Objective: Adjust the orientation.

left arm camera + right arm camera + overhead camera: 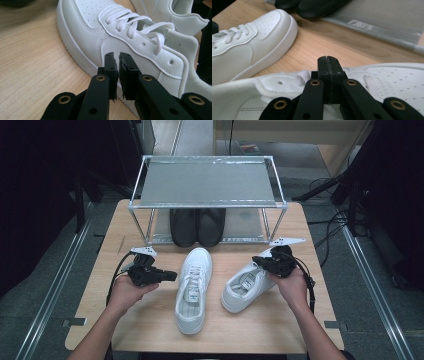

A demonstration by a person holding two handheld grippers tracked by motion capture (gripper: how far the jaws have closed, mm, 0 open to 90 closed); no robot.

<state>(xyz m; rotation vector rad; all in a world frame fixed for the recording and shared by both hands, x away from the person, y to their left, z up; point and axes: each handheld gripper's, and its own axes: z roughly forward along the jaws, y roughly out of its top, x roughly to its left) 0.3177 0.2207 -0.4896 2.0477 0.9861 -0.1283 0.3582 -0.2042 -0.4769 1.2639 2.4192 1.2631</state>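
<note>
Dark floor and trailing cables ring a pale wooden surface (150, 320), at whose far edge stands a two-tier metal rack (207, 182) with grey panel shelves and a pair of black shoes (197, 226) tucked on the lower tier. At left, the left gripper (170, 275) is held level beside the left white sneaker (193, 287), which lies flat with its toe toward the rack; in the left gripper view its fingers (111, 67) are nearly pressed together, a thin gap between them and nothing in it, poised just off the shoe's stitched side panel. At centre, the smooth white upper, perforated toe, flat laces and padded mesh collar read clearly. At right, the right white sneaker (245, 285) lies angled, toe toward the person's right hand, and the right gripper (256, 260) sits over its tongue and lace area with fingers (328, 72) clamped tight; whether they pinch any of the shoe's material cannot be told. The work appears to be at the grasping stage, ahead of moving the white pair toward the rack. The next move likely calls for each gripper to secure a firm bite on a collar or tongue, since the soft, pliable upper may fold or slip when lifted.
</note>
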